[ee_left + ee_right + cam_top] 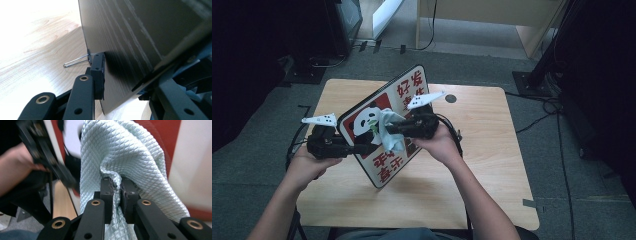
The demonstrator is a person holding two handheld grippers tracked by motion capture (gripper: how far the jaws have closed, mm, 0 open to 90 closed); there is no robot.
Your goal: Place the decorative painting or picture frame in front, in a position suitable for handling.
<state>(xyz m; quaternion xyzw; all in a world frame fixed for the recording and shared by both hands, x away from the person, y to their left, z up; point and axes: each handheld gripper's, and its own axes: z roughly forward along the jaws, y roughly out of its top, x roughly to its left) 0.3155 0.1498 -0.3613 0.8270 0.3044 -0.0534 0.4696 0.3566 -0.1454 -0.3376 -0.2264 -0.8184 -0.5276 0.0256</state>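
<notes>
1. Panda sign (384,125) stands tilted on edge above the table (492,150).
2. Left gripper (362,148), jaws clamped on the sign's lower-left edge.
3. Right gripper (394,129), jaws pinching pale cloth (120,157) against the sign face.

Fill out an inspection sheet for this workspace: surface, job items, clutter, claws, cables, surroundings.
Surface: light wooden table, with a dark round hole near its far edge.
Job's things: panda sign board held tilted on edge above the table; pale green quilted cloth pressed against its printed face.
Clutter: nothing seen on the tabletop.
Grippers: left claw shut on the board's edge; a wire leg sticks out beside it. Right claw shut on the cloth.
Cables: black cable loops behind the right claw.
Surroundings: grey carpet floor, dark stands, wooden furniture beyond the table.
</notes>
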